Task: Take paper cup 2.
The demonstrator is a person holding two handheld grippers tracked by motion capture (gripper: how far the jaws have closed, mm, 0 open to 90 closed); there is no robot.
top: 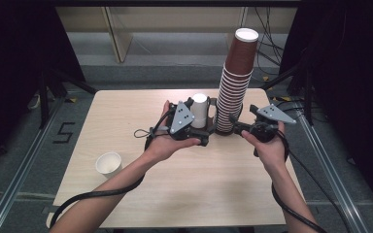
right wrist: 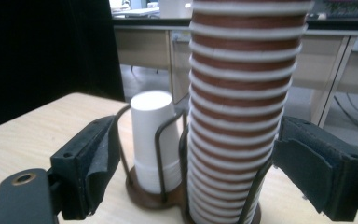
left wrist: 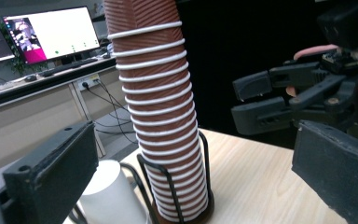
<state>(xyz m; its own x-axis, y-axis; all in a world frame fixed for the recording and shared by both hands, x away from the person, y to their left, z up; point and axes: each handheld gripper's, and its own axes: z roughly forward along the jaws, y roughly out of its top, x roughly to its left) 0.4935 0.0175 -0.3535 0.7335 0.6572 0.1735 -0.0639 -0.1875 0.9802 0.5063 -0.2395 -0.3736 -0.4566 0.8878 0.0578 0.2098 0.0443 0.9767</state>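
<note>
A tall stack of brown ribbed paper cups (top: 235, 82) stands in a black wire holder (top: 222, 130) at the back middle of the table. An upturned white cup (top: 199, 109) sits in the holder's neighbouring ring. My left gripper (top: 209, 124) comes in from the left with open jaws, the stack (left wrist: 161, 116) standing ahead between them and the white cup (left wrist: 109, 196) low at the left. My right gripper (top: 235, 127) reaches the stack's base from the right. It is open too, its pads either side of the stack (right wrist: 237, 116) without pressing on it.
A loose white paper cup (top: 108, 163) stands upright near the wooden table's (top: 199, 194) front left. Cables trail from both grippers over the front edge. Beyond the table are desks, a monitor (left wrist: 51, 32) and dark curtains.
</note>
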